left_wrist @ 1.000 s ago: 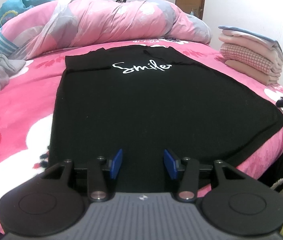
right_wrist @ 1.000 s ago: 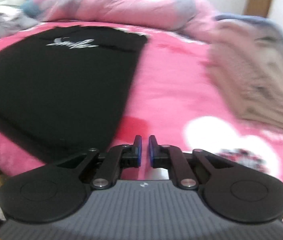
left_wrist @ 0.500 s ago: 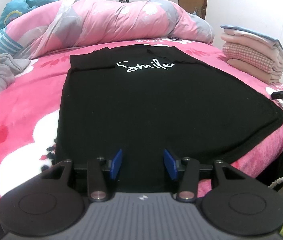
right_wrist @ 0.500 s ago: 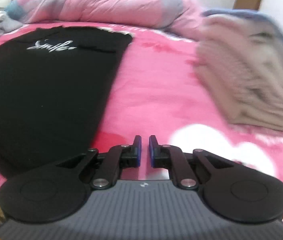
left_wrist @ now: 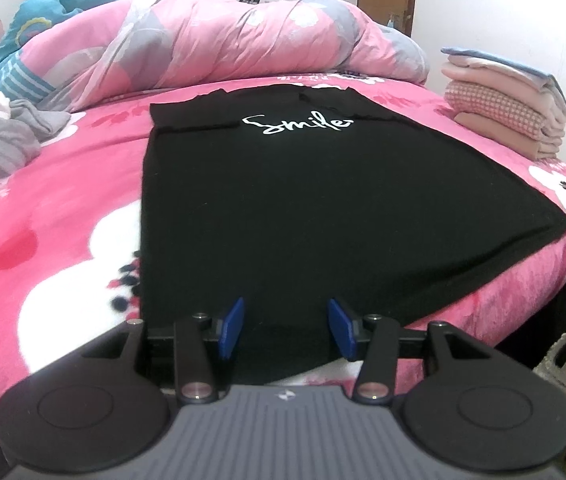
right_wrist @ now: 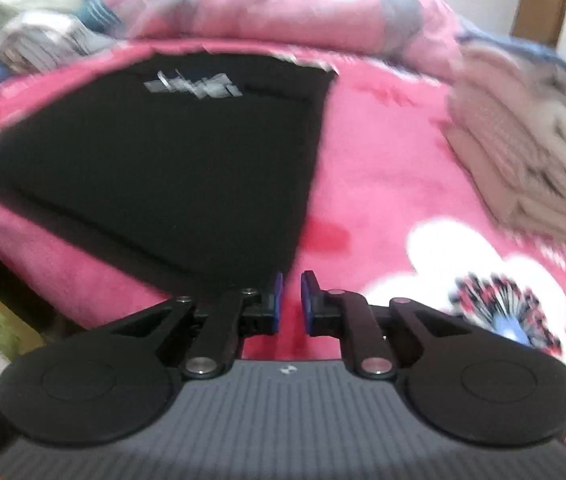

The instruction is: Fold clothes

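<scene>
Pink floral bed (left_wrist: pixel 55 216), black shirt (left_wrist: pixel 303 208) flat, folded stack (left_wrist: pixel 511 112) right, rolled quilt (left_wrist: pixel 219 44) behind

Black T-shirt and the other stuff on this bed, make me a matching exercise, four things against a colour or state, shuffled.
Things:
1. black T-shirt
2. stack of clothes
3. left hand-held gripper
4. blanket

States:
A. pink with white flowers
B. jaws wide apart, empty
C. spread flat, white "Smile" lettering
D. folded and piled

Pairs: 1-C, 2-D, 3-B, 4-A
</scene>
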Tool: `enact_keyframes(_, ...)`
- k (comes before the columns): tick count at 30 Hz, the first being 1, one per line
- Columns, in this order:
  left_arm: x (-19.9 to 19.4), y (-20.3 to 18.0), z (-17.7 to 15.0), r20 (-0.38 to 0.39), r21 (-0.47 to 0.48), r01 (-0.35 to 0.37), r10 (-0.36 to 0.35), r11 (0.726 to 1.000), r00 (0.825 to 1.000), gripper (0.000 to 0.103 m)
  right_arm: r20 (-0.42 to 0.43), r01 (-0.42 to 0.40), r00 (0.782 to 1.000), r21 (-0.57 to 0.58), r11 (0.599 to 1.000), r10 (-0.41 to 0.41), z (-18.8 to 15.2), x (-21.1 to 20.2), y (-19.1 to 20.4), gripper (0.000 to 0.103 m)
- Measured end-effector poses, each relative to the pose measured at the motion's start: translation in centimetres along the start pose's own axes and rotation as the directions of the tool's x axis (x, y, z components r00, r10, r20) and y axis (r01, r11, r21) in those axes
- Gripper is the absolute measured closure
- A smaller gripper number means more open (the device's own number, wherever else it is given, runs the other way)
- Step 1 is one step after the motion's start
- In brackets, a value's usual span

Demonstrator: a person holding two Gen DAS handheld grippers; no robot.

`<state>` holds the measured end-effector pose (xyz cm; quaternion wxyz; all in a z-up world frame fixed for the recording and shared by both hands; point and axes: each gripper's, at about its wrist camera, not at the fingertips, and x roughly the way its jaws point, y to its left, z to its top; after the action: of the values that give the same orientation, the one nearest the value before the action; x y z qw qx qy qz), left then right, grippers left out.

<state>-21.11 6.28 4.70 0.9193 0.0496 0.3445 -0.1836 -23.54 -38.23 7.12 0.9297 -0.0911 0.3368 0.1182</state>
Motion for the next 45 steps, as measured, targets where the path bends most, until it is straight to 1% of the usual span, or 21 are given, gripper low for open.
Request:
enact_keyframes(3, -0.4, -0.1, -0.1, 0.000, -0.002, -0.015, 0.015, 1.000, 1.000, 0.054, 0.064, -0.146, 0.987, -0.053, 0.988, 0.150, 1.8, 1.0, 2.9, 0.093)
enact_keyframes(5, -0.7, -0.1, -0.4, 0.000, 0.002, -0.025, 0.025, 1.000, 1.000, 0.054, 0.040, -0.210, 0.975, -0.132, 0.969, 0.217, 2.3, 2.4, 5.3, 0.095)
enact_keyframes(8, -1.2, 0.5, -0.9, -0.002, -0.017, -0.030, 0.030, 0.999, 1.000, 0.054, -0.117, -0.222, 0.973, -0.215, 0.951, 0.201, 0.8, 4.6, 7.4, 0.095)
enact_keyframes(11, -1.7, 1.4, -1.3, 0.003, -0.047, -0.021, 0.021, 0.999, 1.000, 0.055, -0.186, -0.210, 0.967, -0.189, 0.959, 0.175, 0.2, 2.6, 6.2, 0.095)
enact_keyframes(13, -1.9, 1.7, -1.3, 0.008, -0.052, -0.013, 0.013, 0.999, 1.000, 0.055, -0.151, -0.163, 0.980, -0.220, 0.962, 0.132, 1.1, 1.3, 6.3, 0.094)
enact_keyframes(15, -1.9, 1.7, -1.1, 0.013, -0.052, -0.013, 0.013, 0.999, 1.000, 0.055, -0.096, -0.186, 0.981, -0.233, 0.954, 0.168, 2.7, 1.8, 6.7, 0.094)
enact_keyframes(17, -2.2, 1.5, -1.0, 0.025, -0.047, -0.010, 0.011, 0.999, 1.000, 0.055, -0.040, -0.255, 0.966, -0.265, 0.930, 0.254, 3.5, 1.7, 8.2, 0.094)
enact_keyframes(19, -2.4, 1.3, -0.9, 0.041, -0.039, -0.002, 0.004, 0.999, 0.999, 0.055, -0.036, -0.315, 0.947, -0.309, 0.897, 0.320, 4.1, 3.0, 10.5, 0.094)
enact_keyframes(21, -2.5, 1.3, -1.0, 0.049, -0.040, 0.004, -0.002, 0.999, 0.999, 0.054, -0.073, -0.367, 0.929, -0.317, 0.875, 0.363, 4.1, 5.0, 12.4, 0.094)
enact_keyframes(23, -2.6, 1.5, -1.1, 0.054, -0.050, 0.010, -0.008, 0.999, 0.998, 0.055, -0.163, -0.387, 0.922, -0.308, 0.869, 0.352, 3.0, 6.6, 13.4, 0.093)
enact_keyframes(25, -2.7, 1.8, -1.2, 0.062, -0.058, 0.019, -0.015, 0.998, 0.998, 0.055, -0.214, -0.467, 0.883, -0.298, 0.832, 0.419, 3.0, 6.1, 13.8, 0.093)
enact_keyframes(27, -2.8, 2.2, -1.2, 0.075, -0.064, 0.032, -0.027, 0.997, 0.997, 0.054, -0.229, -0.496, 0.867, -0.301, 0.815, 0.443, 3.0, 4.9, 14.2, 0.095)
enact_keyframes(30, -2.6, 2.5, -1.1, 0.076, -0.060, 0.034, -0.030, 0.998, 0.997, 0.054, -0.153, -0.433, 0.901, -0.306, 0.848, 0.405, 4.6, 4.8, 14.2, 0.094)
enact_keyframes(32, -2.6, 2.7, -1.2, 0.078, -0.063, 0.035, -0.030, 0.997, 0.997, 0.054, -0.122, -0.412, 0.911, -0.272, 0.870, 0.393, 5.4, 6.1, 14.3, 0.094)
enact_keyframes(33, -2.6, 2.7, -1.3, 0.079, -0.065, 0.036, -0.031, 0.997, 0.996, 0.054, -0.142, -0.420, 0.908, -0.272, 0.866, 0.395, 5.2, 6.9, 14.7, 0.094)
enact_keyframes(35, -2.6, 2.9, -1.4, 0.081, -0.069, 0.037, -0.031, 0.997, 0.996, 0.054, -0.192, -0.455, 0.890, -0.305, 0.836, 0.414, 4.4, 7.1, 15.8, 0.094)
enact_keyframes(36, -2.5, 3.0, -1.5, 0.082, -0.071, 0.038, -0.032, 0.997, 0.996, 0.054, -0.218, -0.495, 0.868, -0.311, 0.811, 0.445, 4.3, 6.7, 16.4, 0.095)
enact_keyframes(38, -2.5, 3.2, -1.6, 0.084, -0.075, 0.039, -0.032, 0.996, 0.996, 0.054, -0.283, -0.586, 0.809, -0.317, 0.746, 0.516, 4.5, 5.7, 17.4, 0.096)
enact_keyframes(39, -2.5, 3.2, -1.7, 0.085, -0.077, 0.039, -0.033, 0.996, 0.996, 0.054, -0.266, -0.573, 0.819, -0.358, 0.737, 0.508, 4.7, 5.1, 17.9, 0.096)
enact_keyframes(41, -2.5, 3.4, -1.8, 0.087, -0.082, 0.041, -0.033, 0.996, 0.996, 0.054, -0.212, -0.515, 0.857, -0.387, 0.765, 0.469, 5.8, 5.0, 17.9, 0.096)
enact_keyframes(45, -2.5, 3.8, -2.1, 0.087, -0.086, 0.039, -0.032, 0.996, 0.996, 0.054, -0.195, -0.465, 0.885, -0.326, 0.823, 0.423, 6.5, 7.6, 17.7, 0.095)
